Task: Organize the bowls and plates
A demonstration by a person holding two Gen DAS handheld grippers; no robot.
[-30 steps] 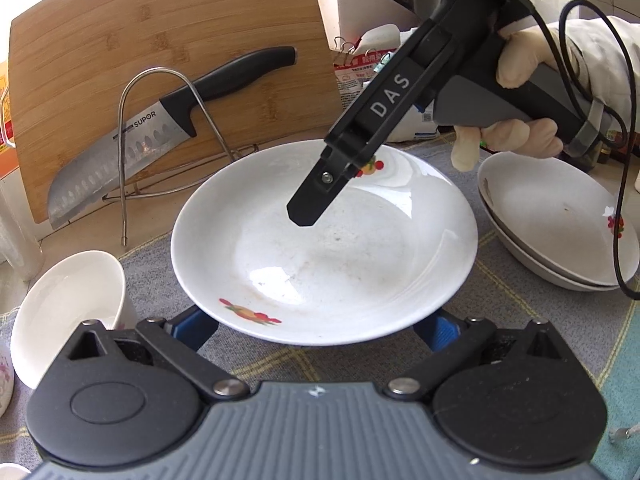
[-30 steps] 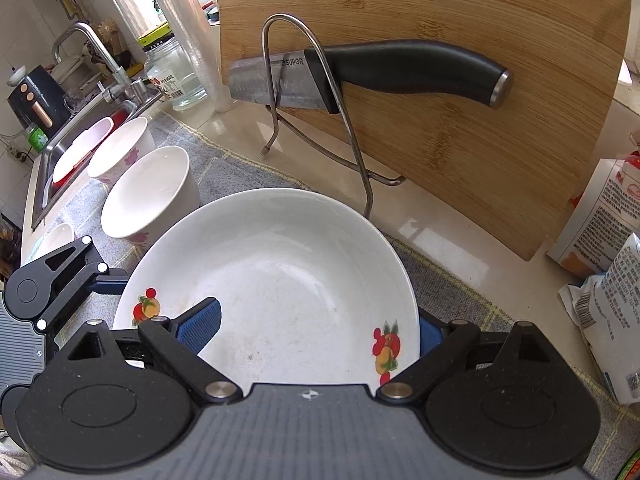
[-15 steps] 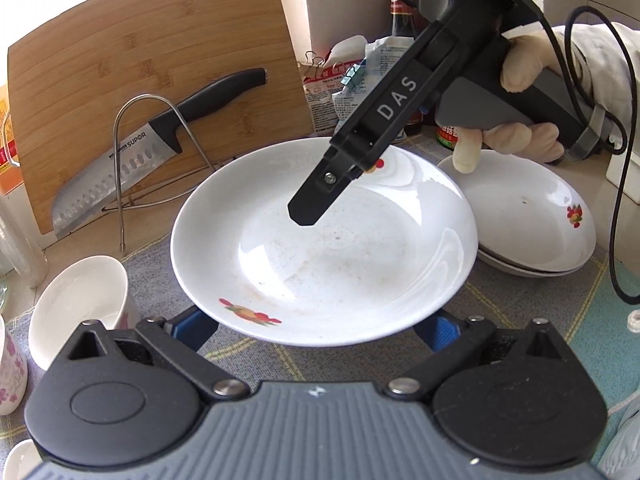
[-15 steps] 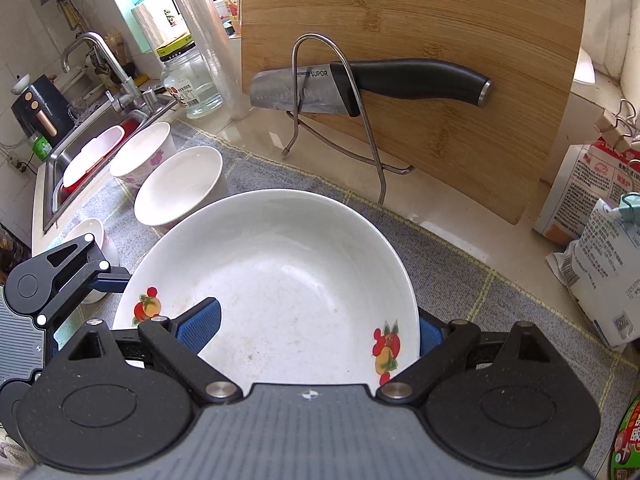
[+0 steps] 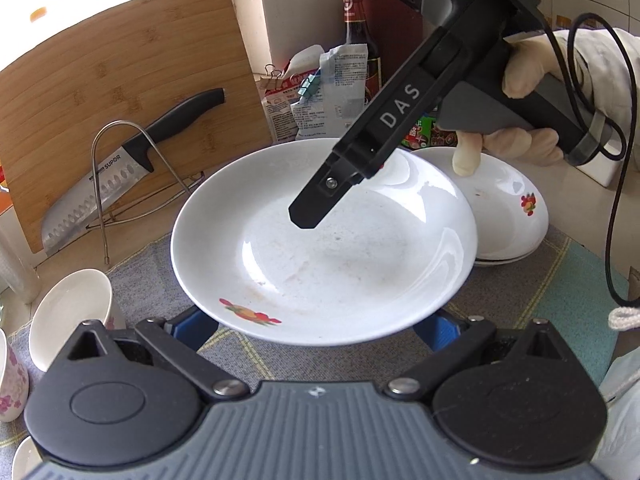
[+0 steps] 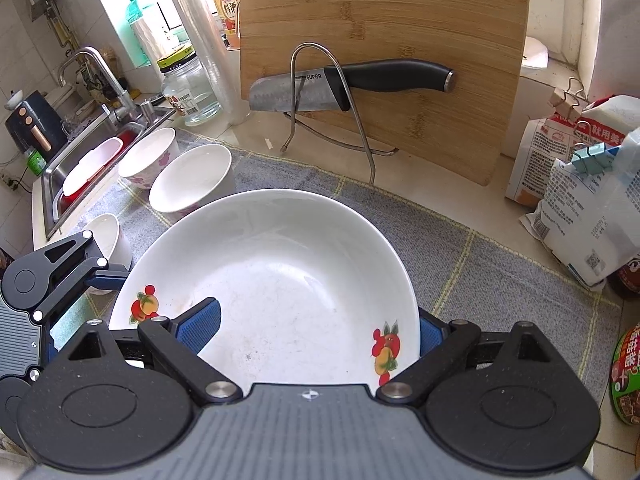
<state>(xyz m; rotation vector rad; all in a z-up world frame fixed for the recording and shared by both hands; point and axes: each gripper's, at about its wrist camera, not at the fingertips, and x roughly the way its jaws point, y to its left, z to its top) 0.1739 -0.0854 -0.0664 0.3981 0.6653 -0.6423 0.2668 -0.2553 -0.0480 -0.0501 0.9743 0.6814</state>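
Note:
A white deep plate with fruit prints (image 5: pixel 324 248) is held in the air between both grippers; it also shows in the right wrist view (image 6: pixel 276 280). My left gripper (image 5: pixel 320 326) supports its near rim, blue pads under the rim, grip hidden. My right gripper (image 6: pixel 316 324) is shut on the opposite rim, one blue pad (image 6: pixel 200 322) inside the plate, the other outside. The right gripper's finger (image 5: pixel 320 200) reaches over the plate. A stack of matching plates (image 5: pixel 508 216) sits just right of it on the mat.
A bamboo cutting board (image 6: pixel 380 40) leans behind a wire rack holding a knife (image 6: pixel 348 84). White bowls (image 6: pixel 192 180) stand left on the grey mat, near the sink (image 6: pixel 80 168). Food bags (image 6: pixel 592 200) and bottles (image 5: pixel 360 40) stand at the right.
Both grippers have carried the plate to the right. The plate stack has come closer, and the cutting board and bowls have shifted left in view.

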